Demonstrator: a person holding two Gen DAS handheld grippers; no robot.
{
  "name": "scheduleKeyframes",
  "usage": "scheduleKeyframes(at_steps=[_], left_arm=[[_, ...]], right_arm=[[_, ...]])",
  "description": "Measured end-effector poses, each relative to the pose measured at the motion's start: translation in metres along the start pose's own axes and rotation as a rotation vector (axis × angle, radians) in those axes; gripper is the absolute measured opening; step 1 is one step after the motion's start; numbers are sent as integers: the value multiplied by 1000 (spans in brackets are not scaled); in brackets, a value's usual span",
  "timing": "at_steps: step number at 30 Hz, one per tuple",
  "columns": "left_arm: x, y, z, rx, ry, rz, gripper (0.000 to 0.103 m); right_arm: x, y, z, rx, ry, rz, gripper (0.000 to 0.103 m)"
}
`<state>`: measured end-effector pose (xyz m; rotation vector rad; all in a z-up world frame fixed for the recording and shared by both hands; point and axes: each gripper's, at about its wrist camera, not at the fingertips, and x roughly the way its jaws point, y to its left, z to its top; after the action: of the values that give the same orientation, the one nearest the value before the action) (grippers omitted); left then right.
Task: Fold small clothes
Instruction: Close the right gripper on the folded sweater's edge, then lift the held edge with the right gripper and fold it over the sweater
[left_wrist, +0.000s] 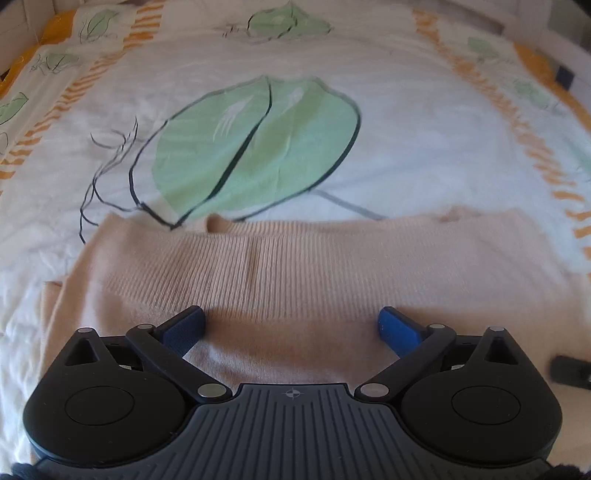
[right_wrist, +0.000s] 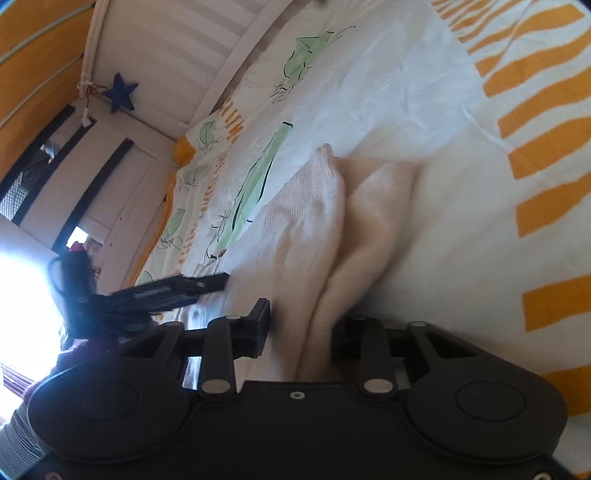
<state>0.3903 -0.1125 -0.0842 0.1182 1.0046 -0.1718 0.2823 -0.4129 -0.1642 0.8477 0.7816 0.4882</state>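
A beige ribbed knit garment (left_wrist: 295, 258) lies flat across the bed, folded over at its near part. My left gripper (left_wrist: 291, 328) hovers just above its near edge with both blue pads wide apart, open and empty. In the right wrist view the same garment (right_wrist: 314, 229) shows as two layered folds running between the fingers of my right gripper (right_wrist: 301, 328). The camera is rolled sideways. The jaws stand apart with the cloth edge between them; whether they pinch it is unclear. The left gripper also shows in the right wrist view (right_wrist: 173, 291), at the left.
The bed cover (left_wrist: 424, 129) is white with a large green leaf print (left_wrist: 251, 147) and orange striped borders (left_wrist: 517, 122). A white slatted bed rail (right_wrist: 207, 48) with a blue star (right_wrist: 120, 94) runs along one side. A bright window glares at the left.
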Motion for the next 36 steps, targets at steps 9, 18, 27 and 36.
scheduleKeyframes(at_steps=[9,18,27,36], left_arm=[[-39,9,-13,-42,-80,-28,100],[-54,18,-67,14,-56,-51,101],[-66,47,-66,53,-86,-167,100],[-94,131,-66,-35,-161,-224,100]], right_arm=[[3,9,-1,-23,8,47,61],[7,29,-9,-134,12,5,75],[0,22,-12,-65,-7,-72,31],[-2,93,4,-151,-32,-172,27]])
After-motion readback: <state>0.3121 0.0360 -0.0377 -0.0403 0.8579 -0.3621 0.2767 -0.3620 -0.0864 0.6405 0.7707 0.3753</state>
